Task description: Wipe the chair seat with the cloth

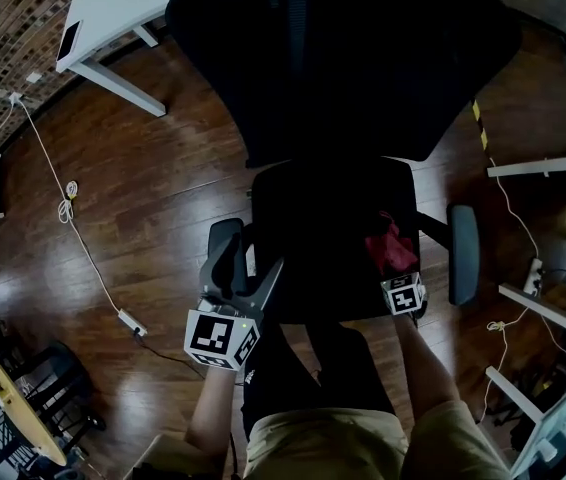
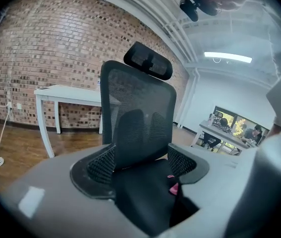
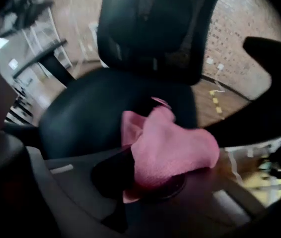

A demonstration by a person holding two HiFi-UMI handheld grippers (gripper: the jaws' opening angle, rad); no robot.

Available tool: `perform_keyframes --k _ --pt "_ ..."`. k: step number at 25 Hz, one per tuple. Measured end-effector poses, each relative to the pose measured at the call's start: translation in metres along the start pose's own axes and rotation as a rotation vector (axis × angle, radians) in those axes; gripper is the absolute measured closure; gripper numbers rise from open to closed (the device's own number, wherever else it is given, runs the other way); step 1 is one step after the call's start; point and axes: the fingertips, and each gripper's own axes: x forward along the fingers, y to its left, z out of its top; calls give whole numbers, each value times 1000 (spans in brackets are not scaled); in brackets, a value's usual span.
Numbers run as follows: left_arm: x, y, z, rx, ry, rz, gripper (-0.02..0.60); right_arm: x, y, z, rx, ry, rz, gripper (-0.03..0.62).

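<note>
A black office chair stands in front of me, its seat (image 1: pixel 313 228) dark and bare on the left half. A pink cloth (image 1: pixel 391 245) lies bunched on the seat's right front. My right gripper (image 1: pixel 397 273) is shut on that cloth, just in from the seat's front edge. In the right gripper view the cloth (image 3: pixel 168 150) bulges out of the jaws of the right gripper (image 3: pixel 150 178) over the seat (image 3: pixel 96 113). My left gripper (image 1: pixel 259 286) hangs open at the seat's front left corner. The left gripper (image 2: pixel 140 182) holds nothing, and its view looks across the seat (image 2: pixel 145 182) to the mesh backrest (image 2: pixel 138 113).
The chair has a left armrest (image 1: pixel 225 250) close by my left gripper and a right armrest (image 1: pixel 463 253). A white table (image 1: pixel 113 13) stands at the far left by a brick wall. A cable (image 1: pixel 73 218) runs over the wooden floor. White racks (image 1: pixel 563 238) are at the right.
</note>
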Motion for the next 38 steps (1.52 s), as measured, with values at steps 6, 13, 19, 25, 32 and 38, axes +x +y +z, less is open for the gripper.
perform_keyframes --k 6,13,19,25,32,38 --pt "-23 15 6 7 2 49 270 7 269 93 -113 -216 609 571" --pt "-58 45 -4 30 39 119 270 47 349 87 -141 -46 643 572" --pt "-52 30 -15 -13 34 83 270 44 94 -8 -127 99 88 571" --pt "-36 15 -14 -19 22 40 270 -15 -63 -53 -132 176 -129 572" --pt "-38 20 -14 -9 16 60 270 20 119 12 -200 37 263 572" --pt "-48 23 -18 -2 25 73 270 8 358 89 -246 -153 742 571"
